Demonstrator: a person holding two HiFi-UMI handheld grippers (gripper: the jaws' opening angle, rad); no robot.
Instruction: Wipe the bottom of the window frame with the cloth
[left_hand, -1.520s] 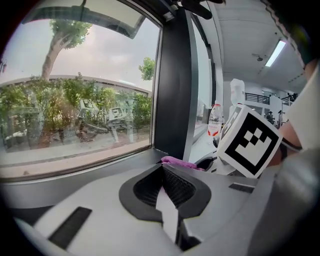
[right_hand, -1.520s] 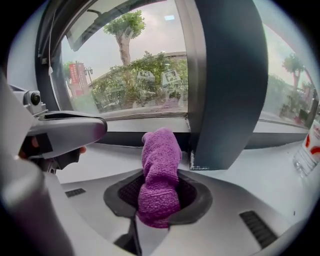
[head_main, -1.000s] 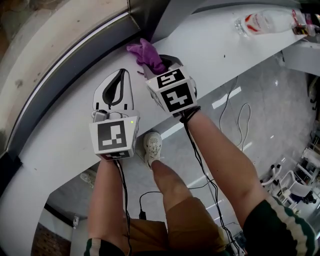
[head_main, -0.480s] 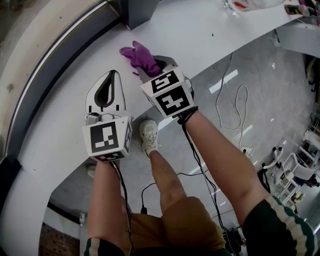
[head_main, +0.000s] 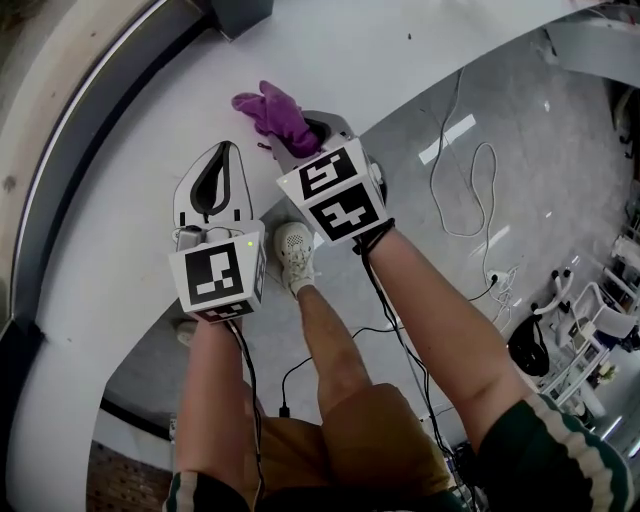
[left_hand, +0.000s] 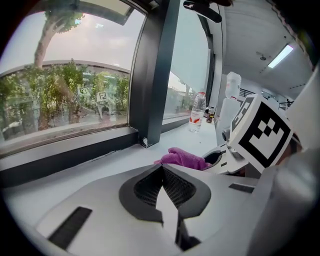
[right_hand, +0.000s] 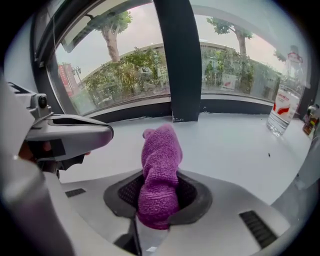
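- Head view: your right gripper (head_main: 296, 142) holds the cloth (head_main: 268, 108) over the sill (head_main: 120, 260)
- Left gripper view: your left gripper (left_hand: 162, 172) is closed and empty, and the window frame (left_hand: 65, 152) lies beyond it
- Right gripper view: the jaws pinch the cloth's bunched middle; soft and limp, its free end likely flops

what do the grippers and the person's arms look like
Left gripper and right gripper: white shells, black ribbed insides, each carrying a white cube with black square markers. A black cable runs from each. Short dark green sleeves with pale stripes.
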